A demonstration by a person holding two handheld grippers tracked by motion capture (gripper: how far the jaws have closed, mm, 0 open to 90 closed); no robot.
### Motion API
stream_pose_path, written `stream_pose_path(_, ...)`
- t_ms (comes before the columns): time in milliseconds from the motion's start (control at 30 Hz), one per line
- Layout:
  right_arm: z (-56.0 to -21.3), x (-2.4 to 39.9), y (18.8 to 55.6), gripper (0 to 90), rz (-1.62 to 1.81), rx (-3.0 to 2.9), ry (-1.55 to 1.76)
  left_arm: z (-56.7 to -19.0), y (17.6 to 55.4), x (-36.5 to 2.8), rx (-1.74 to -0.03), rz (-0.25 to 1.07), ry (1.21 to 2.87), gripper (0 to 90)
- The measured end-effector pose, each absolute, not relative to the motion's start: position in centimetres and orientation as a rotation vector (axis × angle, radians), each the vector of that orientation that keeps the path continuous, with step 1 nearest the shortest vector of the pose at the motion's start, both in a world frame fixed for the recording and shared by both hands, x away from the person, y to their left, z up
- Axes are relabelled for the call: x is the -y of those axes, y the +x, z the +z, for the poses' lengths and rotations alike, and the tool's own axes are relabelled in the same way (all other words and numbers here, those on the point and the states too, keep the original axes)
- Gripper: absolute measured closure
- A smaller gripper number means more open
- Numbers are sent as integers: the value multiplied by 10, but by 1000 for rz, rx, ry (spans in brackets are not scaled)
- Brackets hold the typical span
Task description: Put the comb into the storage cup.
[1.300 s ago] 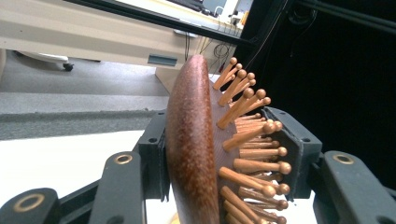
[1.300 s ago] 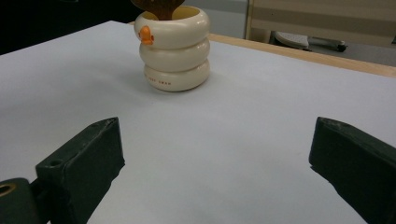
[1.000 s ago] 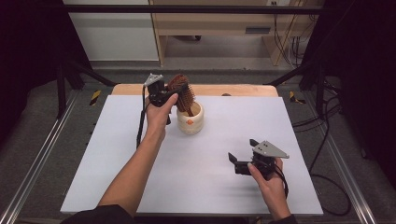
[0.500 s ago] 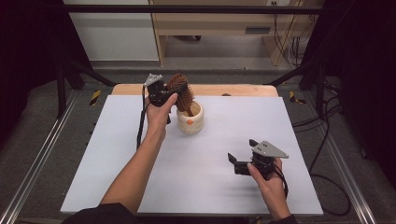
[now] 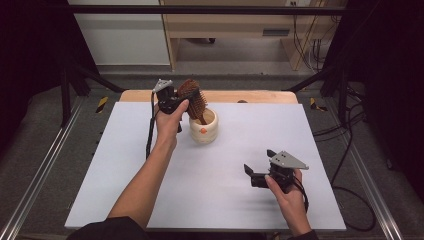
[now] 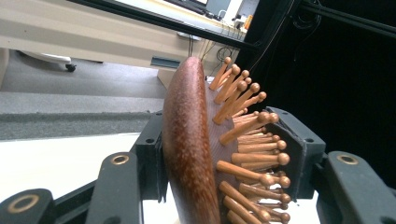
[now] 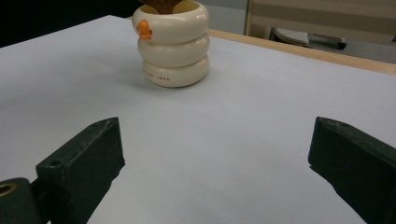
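Hairbrush (image 6: 196, 149) sits clamped between left gripper (image 6: 224, 154) jaws, handle in cup (image 5: 203, 127).

A wooden bench (image 5: 225, 22) stands beyond the table (image 5: 150, 200).

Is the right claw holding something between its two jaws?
No, in the right gripper view the right claw stands wide open over the bare white table, and the cream cup stands farther off.
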State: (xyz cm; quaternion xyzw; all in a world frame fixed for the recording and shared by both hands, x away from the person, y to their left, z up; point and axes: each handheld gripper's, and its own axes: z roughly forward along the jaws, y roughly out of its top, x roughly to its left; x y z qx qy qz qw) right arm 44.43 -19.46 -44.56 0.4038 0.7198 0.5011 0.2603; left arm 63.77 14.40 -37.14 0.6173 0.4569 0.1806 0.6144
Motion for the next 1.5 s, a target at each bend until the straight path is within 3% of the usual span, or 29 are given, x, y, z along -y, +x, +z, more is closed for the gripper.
stream_pose_path(1233,-446,195,444,37,1349,-1951,1086,-377,640,-151,-1076,429,1423,403)
stream_pose_path(1500,-446,195,444,36,1351,-1951,1089,-376,638,-150,-1058,456,1431,331)
